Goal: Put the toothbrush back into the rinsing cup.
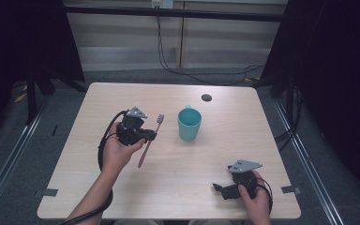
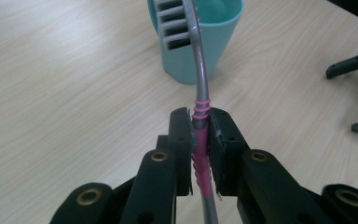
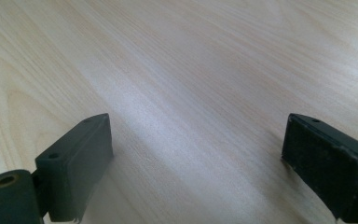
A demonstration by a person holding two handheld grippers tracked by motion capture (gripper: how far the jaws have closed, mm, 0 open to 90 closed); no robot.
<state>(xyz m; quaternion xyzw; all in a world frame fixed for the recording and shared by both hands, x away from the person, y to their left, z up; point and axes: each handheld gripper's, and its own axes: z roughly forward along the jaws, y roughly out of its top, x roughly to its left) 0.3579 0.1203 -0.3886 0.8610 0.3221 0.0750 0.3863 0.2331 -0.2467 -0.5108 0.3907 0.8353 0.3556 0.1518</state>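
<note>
Left tongs (image 2: 199,135) clamp the pink toothbrush (image 2: 200,84) mid-handle, bristles toward the teal cup (image 1: 189,123) just right. Right tongs (image 3: 196,163) gape wide, empty, near-right on the desk (image 1: 215,154).

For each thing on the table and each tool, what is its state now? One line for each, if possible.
Left tool: shut on the toothbrush, held above the table.
Right tool: open, nothing between its jaws, low over the table near its front edge.
Toothbrush: gripped at the pink ribbed part of its handle, head pointing toward the cup.
Cup: upright on the table, looks empty, untouched.
Table: light wood, bare around the cup.
</note>
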